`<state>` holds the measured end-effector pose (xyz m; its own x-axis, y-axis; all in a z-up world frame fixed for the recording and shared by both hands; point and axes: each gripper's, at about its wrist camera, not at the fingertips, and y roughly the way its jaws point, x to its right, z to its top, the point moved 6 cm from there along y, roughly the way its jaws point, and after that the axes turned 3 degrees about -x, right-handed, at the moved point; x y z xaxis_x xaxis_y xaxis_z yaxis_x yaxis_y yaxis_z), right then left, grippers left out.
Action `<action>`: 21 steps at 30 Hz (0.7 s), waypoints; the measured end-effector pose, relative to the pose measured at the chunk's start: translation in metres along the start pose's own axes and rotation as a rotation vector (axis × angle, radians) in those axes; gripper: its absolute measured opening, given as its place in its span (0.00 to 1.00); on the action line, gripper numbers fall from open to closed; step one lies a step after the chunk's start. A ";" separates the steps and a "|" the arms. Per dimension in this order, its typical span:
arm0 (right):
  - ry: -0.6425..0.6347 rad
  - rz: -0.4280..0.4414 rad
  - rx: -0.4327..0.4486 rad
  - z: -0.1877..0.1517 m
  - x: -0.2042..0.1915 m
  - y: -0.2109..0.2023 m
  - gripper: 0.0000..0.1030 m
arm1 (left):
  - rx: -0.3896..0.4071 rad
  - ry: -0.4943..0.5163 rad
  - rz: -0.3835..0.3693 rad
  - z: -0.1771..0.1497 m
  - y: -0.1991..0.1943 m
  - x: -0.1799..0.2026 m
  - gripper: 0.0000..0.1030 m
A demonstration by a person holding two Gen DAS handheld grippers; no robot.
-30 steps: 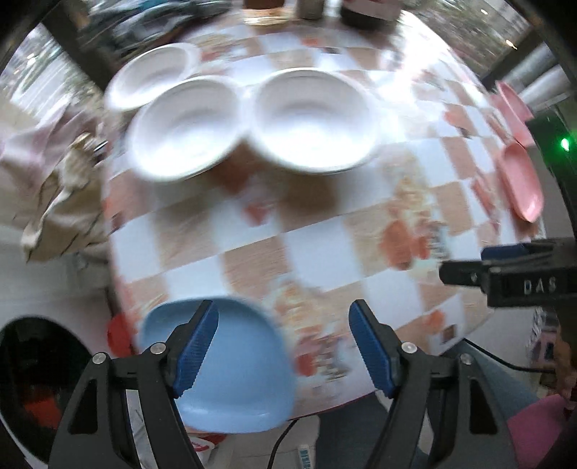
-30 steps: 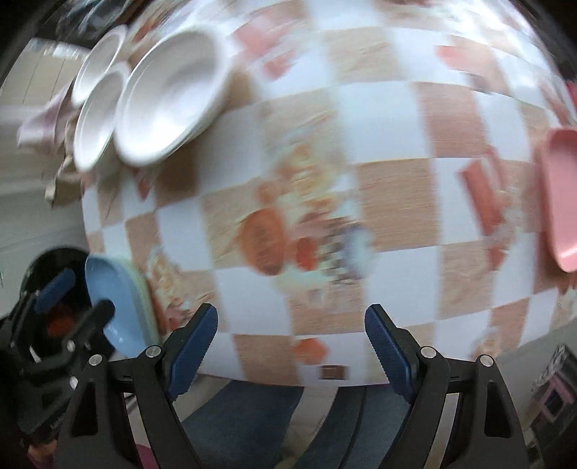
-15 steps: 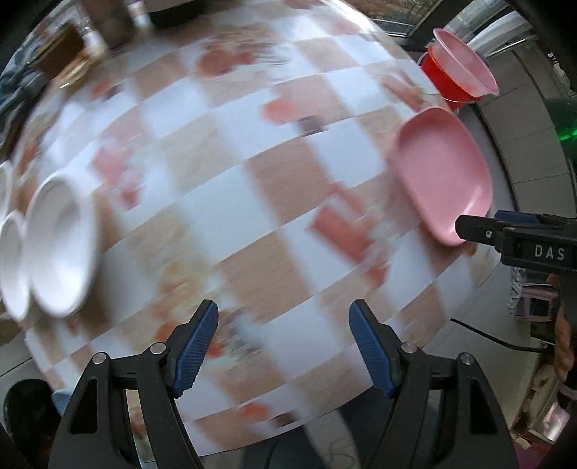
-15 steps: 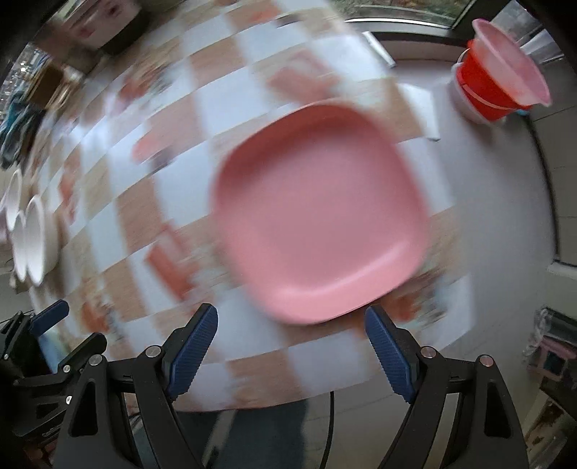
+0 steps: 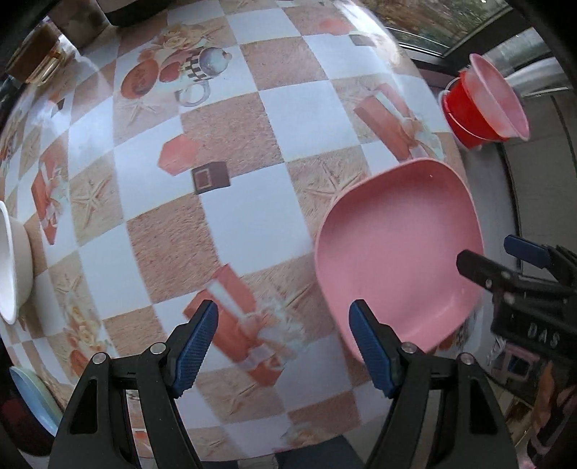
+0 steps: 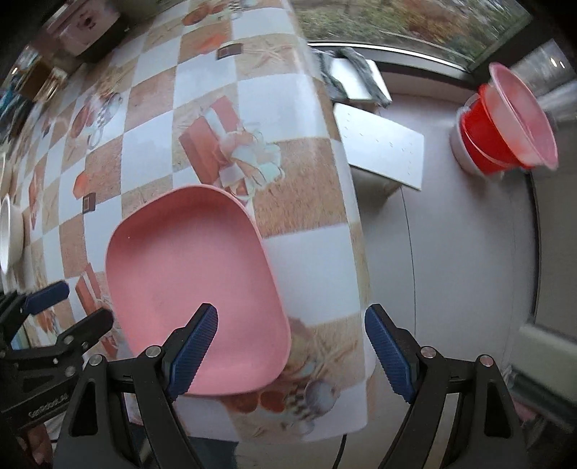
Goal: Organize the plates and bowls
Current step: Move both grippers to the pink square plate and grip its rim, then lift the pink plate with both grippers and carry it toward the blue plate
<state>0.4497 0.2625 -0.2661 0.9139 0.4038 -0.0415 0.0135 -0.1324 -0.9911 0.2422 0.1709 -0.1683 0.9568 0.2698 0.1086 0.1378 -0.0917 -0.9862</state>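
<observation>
A pink square plate point(image 5: 396, 252) lies near the right front corner of the checkered table point(image 5: 234, 216); it also shows in the right wrist view point(image 6: 191, 274). My left gripper point(image 5: 283, 346) is open and empty, hovering just left of the plate's near edge. My right gripper point(image 6: 290, 346) is open and empty, its left finger over the plate's near right edge; it shows at the right of the left wrist view point(image 5: 505, 259). A white bowl point(image 5: 9, 267) sits at the far left. A light blue plate point(image 5: 32, 400) peeks at the lower left.
A red bucket with a pink basin point(image 6: 505, 130) stands on the floor beyond the table's right edge. White boards point(image 6: 382, 148) lie on a low box beside the table. Jars and a dark box point(image 6: 86, 25) stand at the table's far side.
Both grippers swung right from the white bowls and blue plate to the pink plate. The plate now lies closer under both grippers. Both stay open.
</observation>
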 end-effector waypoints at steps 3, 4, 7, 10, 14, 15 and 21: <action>-0.051 0.015 0.004 0.009 0.010 0.000 0.82 | -0.013 -0.043 0.010 0.007 0.011 0.004 0.76; -0.067 0.016 0.003 0.011 0.008 0.003 0.82 | -0.016 -0.054 0.014 0.009 0.014 0.006 0.76; -0.093 0.024 0.003 0.011 0.005 0.006 0.82 | -0.025 -0.068 0.026 0.014 0.020 0.008 0.76; -0.116 0.031 0.007 0.011 0.002 0.009 0.82 | -0.038 -0.077 0.039 0.019 0.027 0.011 0.76; -0.133 0.045 -0.011 0.009 0.000 0.021 0.71 | -0.067 -0.092 0.037 0.034 0.038 0.016 0.75; -0.134 0.039 -0.014 0.009 0.001 0.024 0.68 | -0.065 -0.088 0.044 0.036 0.039 0.017 0.75; -0.137 0.052 -0.006 0.003 -0.004 0.027 0.31 | -0.039 -0.012 0.080 0.038 0.043 0.040 0.57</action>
<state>0.4455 0.2597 -0.2935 0.8494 0.5162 -0.1102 -0.0296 -0.1618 -0.9864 0.2765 0.2146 -0.2114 0.9620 0.2716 0.0280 0.0714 -0.1511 -0.9859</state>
